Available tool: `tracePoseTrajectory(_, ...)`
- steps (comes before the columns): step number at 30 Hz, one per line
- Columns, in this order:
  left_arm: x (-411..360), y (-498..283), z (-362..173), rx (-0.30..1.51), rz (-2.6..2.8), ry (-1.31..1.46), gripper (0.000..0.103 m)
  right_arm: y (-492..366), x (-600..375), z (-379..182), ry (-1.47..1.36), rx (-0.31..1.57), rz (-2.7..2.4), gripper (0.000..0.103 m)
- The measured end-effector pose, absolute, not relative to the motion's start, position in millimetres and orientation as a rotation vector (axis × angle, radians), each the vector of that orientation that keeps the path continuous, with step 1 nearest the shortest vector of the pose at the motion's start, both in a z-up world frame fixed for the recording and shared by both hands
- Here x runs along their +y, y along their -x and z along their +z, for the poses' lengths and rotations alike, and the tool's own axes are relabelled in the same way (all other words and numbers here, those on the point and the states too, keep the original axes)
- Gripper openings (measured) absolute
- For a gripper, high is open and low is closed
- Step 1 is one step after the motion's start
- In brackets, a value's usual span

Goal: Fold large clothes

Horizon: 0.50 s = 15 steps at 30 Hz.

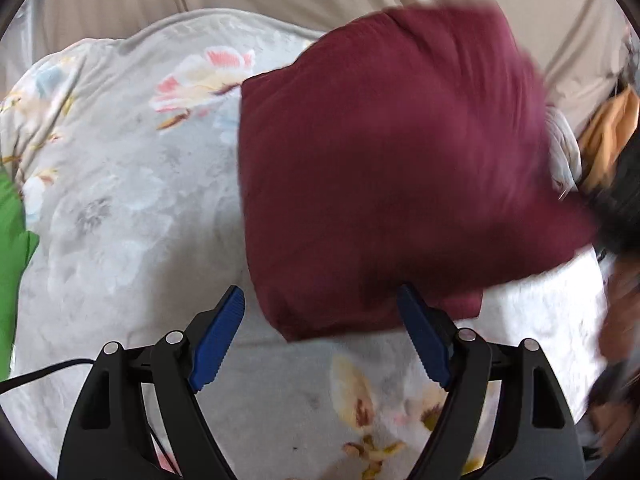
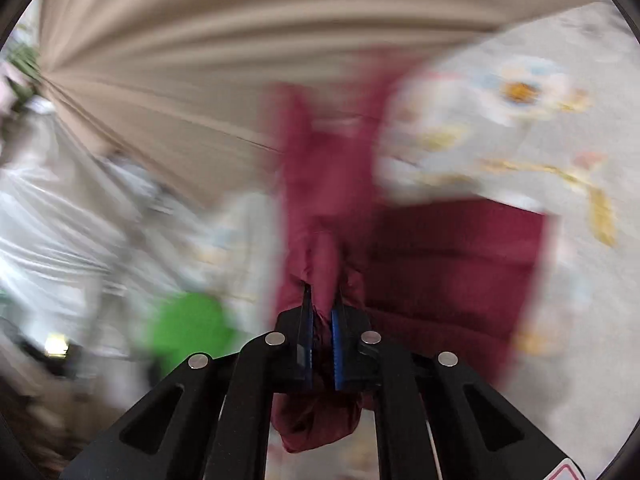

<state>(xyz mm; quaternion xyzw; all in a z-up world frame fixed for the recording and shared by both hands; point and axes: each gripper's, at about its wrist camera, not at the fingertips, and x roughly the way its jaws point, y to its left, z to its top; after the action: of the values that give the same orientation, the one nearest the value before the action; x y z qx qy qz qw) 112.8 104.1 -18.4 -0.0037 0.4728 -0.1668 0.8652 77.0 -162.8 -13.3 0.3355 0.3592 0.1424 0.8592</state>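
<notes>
Right gripper clamped on bunched maroon garment; view smeared by blur. Left gripper spread wide, empty, over garment's near corner on floral blanket. Garment's right edge blurred.

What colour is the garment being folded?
Dark maroon garment, plain with no print; clearest in the left wrist view.

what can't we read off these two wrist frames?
- Right wrist view: motion blur smears the maroon fabric garment beyond the right gripper; its fold layers are unreadable, though the jaws pinch a bunch of it.
- Left wrist view: the garment's right edge runs into a dark blurred shape that cannot be identified.
- The green cloth is cut off by the left edge.
- The orange item is too blurred to name.
</notes>
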Motion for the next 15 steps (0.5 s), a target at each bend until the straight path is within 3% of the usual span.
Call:
tracePoseTrajectory(3,110,-128,-20,1.005,-0.345,0.06,0.077,-84,-163,-110,-0.6,1.03,0.061,0.009)
tracePoseTrajectory(6,115,-152,-32,1.031,-0.327,0.123,0.088,-80,-159,-112,-0.596,1.032,-0.005,0.016)
tracePoseTrajectory(8,116,-166,-44,1.076,-0.333,0.163,0.088,-76,-162,-101,-0.64,1.004,-0.008,0.019)
tracePoseTrajectory(9,117,-172,-51,1.093,-0.332,0.177,0.088,-72,-165,-94,-0.661,0.978,-0.012,0.028)
tracePoseTrajectory(10,115,-177,-58,1.109,-0.343,0.182,0.088,-68,-169,-87,-0.68,0.947,-0.023,0.043)
tracePoseTrajectory(12,111,-180,-65,1.101,-0.353,0.169,0.091,-68,-174,-85,-0.698,0.917,-0.039,0.061)
tracePoseTrajectory(15,103,-183,-78,1.112,-0.377,0.154,0.093,-90,-175,-112,-0.721,1.01,-0.005,0.061)
